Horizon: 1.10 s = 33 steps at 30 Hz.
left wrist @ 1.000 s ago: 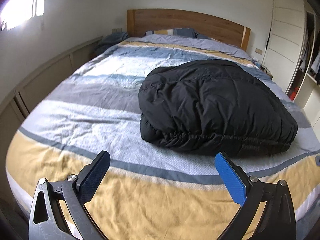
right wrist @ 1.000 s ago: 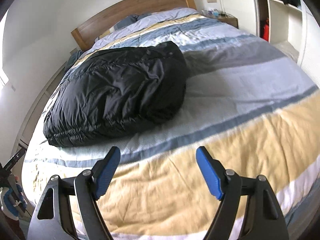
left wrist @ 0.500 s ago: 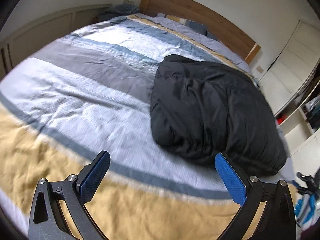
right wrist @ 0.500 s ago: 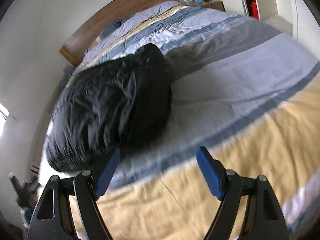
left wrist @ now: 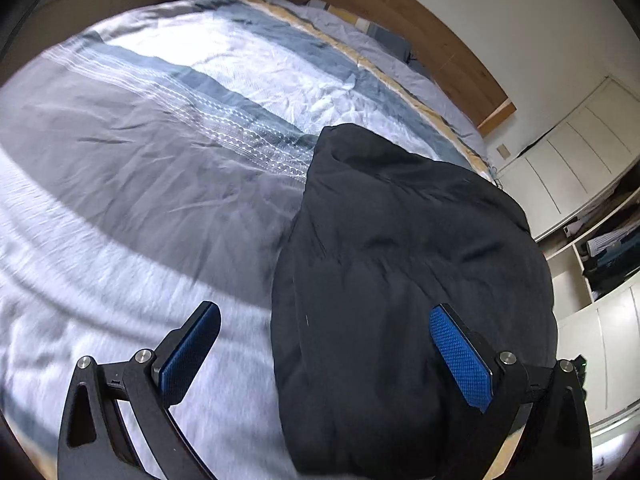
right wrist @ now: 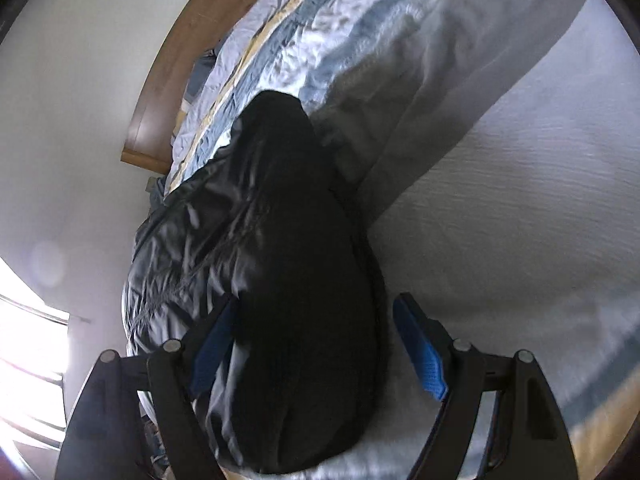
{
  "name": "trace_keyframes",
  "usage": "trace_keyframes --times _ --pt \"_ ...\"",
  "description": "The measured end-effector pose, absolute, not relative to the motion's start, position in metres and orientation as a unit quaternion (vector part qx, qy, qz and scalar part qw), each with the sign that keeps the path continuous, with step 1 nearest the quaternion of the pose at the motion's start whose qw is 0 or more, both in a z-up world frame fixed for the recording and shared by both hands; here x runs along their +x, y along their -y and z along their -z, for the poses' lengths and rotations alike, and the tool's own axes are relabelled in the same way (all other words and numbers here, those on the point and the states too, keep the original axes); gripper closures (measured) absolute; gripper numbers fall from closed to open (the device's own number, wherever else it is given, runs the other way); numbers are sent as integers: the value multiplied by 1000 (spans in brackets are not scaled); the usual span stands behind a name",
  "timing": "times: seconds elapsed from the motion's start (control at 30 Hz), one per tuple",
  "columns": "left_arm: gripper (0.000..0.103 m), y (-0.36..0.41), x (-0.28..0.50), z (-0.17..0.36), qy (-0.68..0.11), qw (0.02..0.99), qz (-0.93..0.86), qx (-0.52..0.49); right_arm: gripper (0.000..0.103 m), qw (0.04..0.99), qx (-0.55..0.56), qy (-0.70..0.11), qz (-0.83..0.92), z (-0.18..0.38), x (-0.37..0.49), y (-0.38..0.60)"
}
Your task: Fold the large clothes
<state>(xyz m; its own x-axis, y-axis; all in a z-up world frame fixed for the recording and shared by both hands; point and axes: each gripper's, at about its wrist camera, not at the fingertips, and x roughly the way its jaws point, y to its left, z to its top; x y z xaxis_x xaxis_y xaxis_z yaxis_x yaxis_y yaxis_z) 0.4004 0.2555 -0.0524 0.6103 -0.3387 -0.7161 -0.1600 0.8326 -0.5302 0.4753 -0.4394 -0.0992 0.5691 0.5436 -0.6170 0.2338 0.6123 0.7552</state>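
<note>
A folded black puffer jacket (left wrist: 408,264) lies as a thick bundle on the striped bed cover (left wrist: 152,168). My left gripper (left wrist: 324,352) is open, close over the jacket's near left edge, one blue pad over the sheet and the other over the jacket. In the right wrist view the jacket (right wrist: 288,280) fills the middle. My right gripper (right wrist: 316,344) is open and straddles the jacket's near right end, one finger on each side. I cannot tell whether either gripper touches the fabric.
A wooden headboard (left wrist: 420,36) and pillows stand at the far end. White wardrobe doors and open shelves (left wrist: 592,216) are right of the bed. A bright window (right wrist: 24,344) shows at the left in the right wrist view.
Both grippers have moved forward from the foot of the bed to the jacket and tilted. They now sit at its near left and right ends. Both stayed open.
</note>
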Motion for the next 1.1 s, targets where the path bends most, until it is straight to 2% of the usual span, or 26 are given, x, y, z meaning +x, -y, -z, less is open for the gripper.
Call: trace_keyframes --times 0.07,0.2,0.4,0.57,0.67,0.73,0.77,0.8,0.83,0.87,0.9,1.0,1.1 --pt "1 -259 413 62 -445 842 66 -296 24 763 443 -457 -116 112 487 437" --pt "1 -261 434 90 -467 815 98 -327 11 744 450 -474 -138 133 504 430" --pt "1 -248 450 126 -483 743 189 -423 6 719 453 -492 -187 146 520 421" --pt "1 -227 451 127 -483 732 216 -429 0 704 434 -501 -253 146 535 383" --pt "1 -218 448 124 -494 737 186 -422 0 712 432 -498 -241 149 537 378" --pt "14 -208 445 117 -496 743 161 -420 0 720 420 -501 -233 146 538 373" --pt "31 -202 444 111 -494 745 155 -421 0 722 417 -502 -229 143 538 370" --pt "47 -195 443 102 -493 749 154 -415 2 725 413 -502 -226 139 538 366" --pt "54 -189 442 93 -492 755 156 -405 5 729 408 -501 -227 134 539 361" --pt "67 -182 441 80 -488 764 159 -391 18 733 404 -497 -228 128 539 357" --pt "73 -175 441 69 -485 770 160 -382 33 738 399 -491 -236 119 540 351" --pt "80 -163 441 45 -475 782 160 -372 57 754 379 -474 -253 90 546 338" --pt "82 -154 438 17 -448 792 172 -377 67 780 331 -457 -270 51 549 325"
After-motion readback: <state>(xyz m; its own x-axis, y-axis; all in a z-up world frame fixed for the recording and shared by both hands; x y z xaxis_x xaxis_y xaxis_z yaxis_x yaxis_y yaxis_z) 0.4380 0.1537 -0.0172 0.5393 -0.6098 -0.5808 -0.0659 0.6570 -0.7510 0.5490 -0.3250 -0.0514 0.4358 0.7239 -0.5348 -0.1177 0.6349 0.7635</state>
